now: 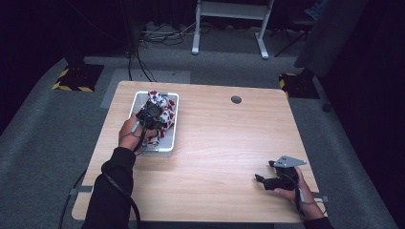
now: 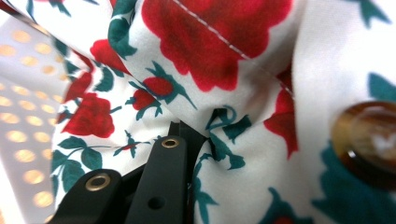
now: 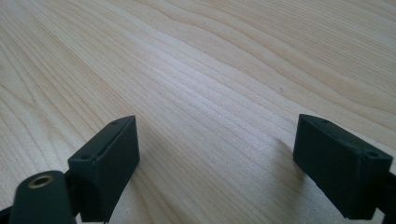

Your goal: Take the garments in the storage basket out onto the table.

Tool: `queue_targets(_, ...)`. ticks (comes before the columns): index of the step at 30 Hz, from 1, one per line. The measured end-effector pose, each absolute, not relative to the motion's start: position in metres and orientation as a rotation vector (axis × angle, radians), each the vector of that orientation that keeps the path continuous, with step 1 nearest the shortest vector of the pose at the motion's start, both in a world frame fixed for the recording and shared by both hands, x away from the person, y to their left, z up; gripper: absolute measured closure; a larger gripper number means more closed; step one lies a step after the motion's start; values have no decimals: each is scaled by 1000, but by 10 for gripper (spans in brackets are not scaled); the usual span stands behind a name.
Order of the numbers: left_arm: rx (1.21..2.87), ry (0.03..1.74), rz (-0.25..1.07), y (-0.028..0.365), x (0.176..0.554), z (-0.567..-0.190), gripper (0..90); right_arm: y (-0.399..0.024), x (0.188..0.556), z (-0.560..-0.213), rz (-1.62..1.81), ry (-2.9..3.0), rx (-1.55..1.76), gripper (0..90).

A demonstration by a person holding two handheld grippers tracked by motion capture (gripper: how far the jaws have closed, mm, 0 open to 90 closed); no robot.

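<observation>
A white cloth printed with red roses and green leaves lies bunched in a white perforated tray at the table's far left. My left gripper reaches down into the heap. In the left gripper view its black jaws are closed on a fold of the cloth, which wraps around the tips and hides them. A brown button sits on the cloth at the right, and the tray's dotted wall shows at the left. My right gripper rests low near the front right, jaws wide apart over bare wood, holding nothing.
The wooden table has a round cable hole near its far edge. Beyond it are grey carpet, cables and a white desk frame. The person's left sleeve crosses the front left corner.
</observation>
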State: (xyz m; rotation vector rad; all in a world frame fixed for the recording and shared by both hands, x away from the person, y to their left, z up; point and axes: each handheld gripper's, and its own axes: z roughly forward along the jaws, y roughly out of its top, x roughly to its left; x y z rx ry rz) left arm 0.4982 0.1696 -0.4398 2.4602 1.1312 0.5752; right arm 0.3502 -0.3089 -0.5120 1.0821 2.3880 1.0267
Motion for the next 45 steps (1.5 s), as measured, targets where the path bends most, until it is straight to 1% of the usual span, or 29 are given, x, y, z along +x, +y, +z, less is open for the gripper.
queue_targets(3,2395,1115,603,176,490,-427,768,-309,350,-512,1026,2388,1082,145)
queue_targets(10,2296,1073,613,184,476,-403,769,-309,350,-512,1027,2388,1081,145)
queue_targets(18,2258,1037,650,180,467,-385,769,-309,350,-512,1027,2387,1082,146)
queue_targets(28,2224,1005,690,171,462,-373,770,-309,350,-512,1028,2389,1080,146)
queue_targets(45,2169,1003,730,179,456,-360,770,-309,350,-512,1028,2391,1078,146)
